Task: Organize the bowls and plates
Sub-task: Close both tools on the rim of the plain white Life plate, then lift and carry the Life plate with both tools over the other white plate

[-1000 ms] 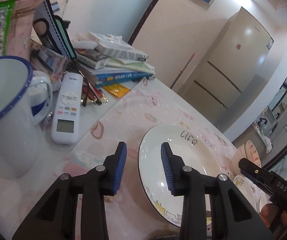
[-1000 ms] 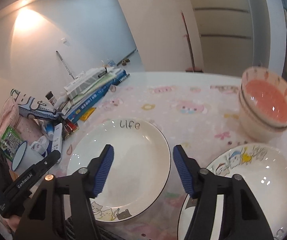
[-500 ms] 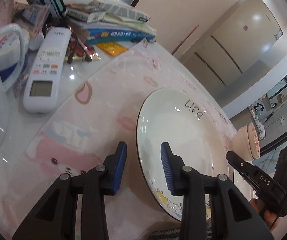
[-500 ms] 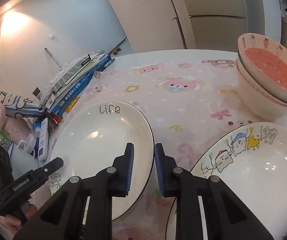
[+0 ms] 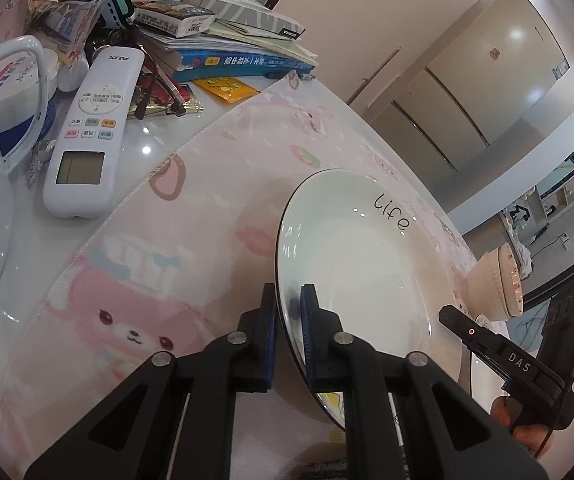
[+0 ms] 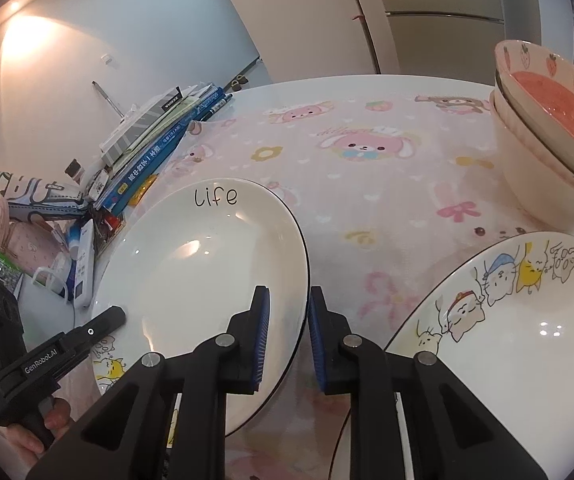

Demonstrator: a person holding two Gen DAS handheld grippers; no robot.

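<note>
A white plate marked "Life" (image 5: 367,252) (image 6: 207,256) lies on the pink cartoon tablecloth. My left gripper (image 5: 289,320) is shut on its left rim. My right gripper (image 6: 289,328) straddles its right rim; the jaws are narrow, and a gap shows between the rim and the outer pad. The left gripper also shows in the right wrist view (image 6: 107,320), the right one in the left wrist view (image 5: 459,320). A second plate with cartoon cats (image 6: 519,344) lies to the right. Stacked pink strawberry bowls (image 6: 547,132) (image 5: 495,280) stand at the far right.
A white remote (image 5: 91,132), a white mug (image 5: 11,92), a stack of books (image 5: 239,44) and small clutter crowd the bare table left of the cloth. A fridge (image 5: 479,76) stands behind the table.
My left gripper has moved onto the plate's left rim and closed on it. My right gripper has narrowed from wide open and moved forward around the plate's right rim.
</note>
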